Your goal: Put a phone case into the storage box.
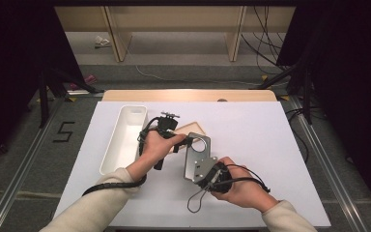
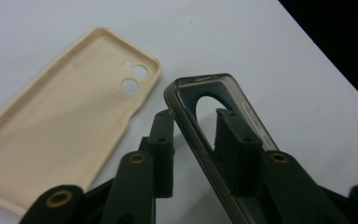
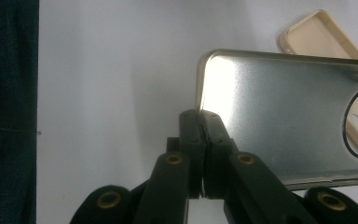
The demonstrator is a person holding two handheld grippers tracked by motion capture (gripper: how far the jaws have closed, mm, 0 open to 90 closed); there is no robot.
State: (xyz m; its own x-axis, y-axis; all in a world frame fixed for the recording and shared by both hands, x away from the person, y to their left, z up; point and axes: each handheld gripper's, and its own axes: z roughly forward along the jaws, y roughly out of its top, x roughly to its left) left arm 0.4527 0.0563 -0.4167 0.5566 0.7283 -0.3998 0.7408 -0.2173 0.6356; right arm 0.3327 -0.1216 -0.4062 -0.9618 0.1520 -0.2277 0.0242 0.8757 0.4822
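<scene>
A smoky translucent phone case (image 1: 196,154) is held above the white table between both hands. My right gripper (image 1: 202,172) is shut on the case's near end; in the right gripper view its jaws (image 3: 200,116) pinch the corner of the glossy case (image 3: 284,116). My left gripper (image 1: 188,141) is at the far end by the camera cut-out. In the left gripper view it (image 2: 193,116) stands open astride the case's side wall (image 2: 200,80), one jaw inside and one outside. A beige phone case (image 1: 192,127) (image 2: 74,121) (image 3: 317,35) lies hollow side up just behind.
A long white tray (image 1: 111,145) stands on the table to the left of my left hand. The white table top (image 1: 251,145) has free room on the right. Its front edge meets dark blue cloth (image 3: 9,116) in the right gripper view.
</scene>
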